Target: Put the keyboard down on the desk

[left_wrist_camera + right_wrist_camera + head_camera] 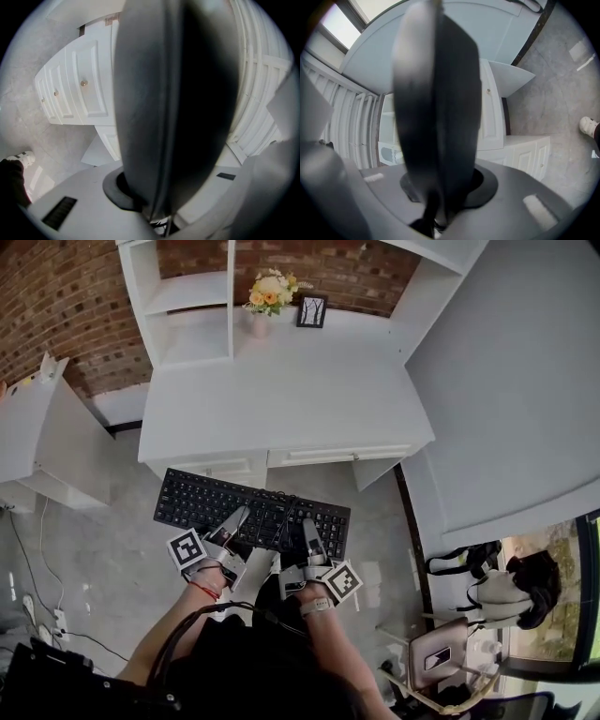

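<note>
Left gripper [234,519] and right gripper [309,531] are both clamped down to a narrow gap on the near long edge of the keyboard [216,498], one a bit left of middle and one a bit right. Each gripper view is basically filled by a dark slab running edge-on between the jaws, so yeah, that's a solid pinch on both sides, nothing loose.

Keyboard itself is up in the air, keys up, roughly level, hanging over the grey floor [103,559] just in front of the desk [281,399]. Its far edge sits about under the drawer fronts [328,455], so it isn't over the desktop yet.

So I'd call this the carry stage, with the set-down not started. Next move looks like lifting it and pushing forward so it clears the desk's front lip, keeping both ends level, then lowering onto the open white top. Plenty of room there; the flower vase [269,292] and little picture frame [311,310] are way at the back. Only let go once it's lying flat.
</note>
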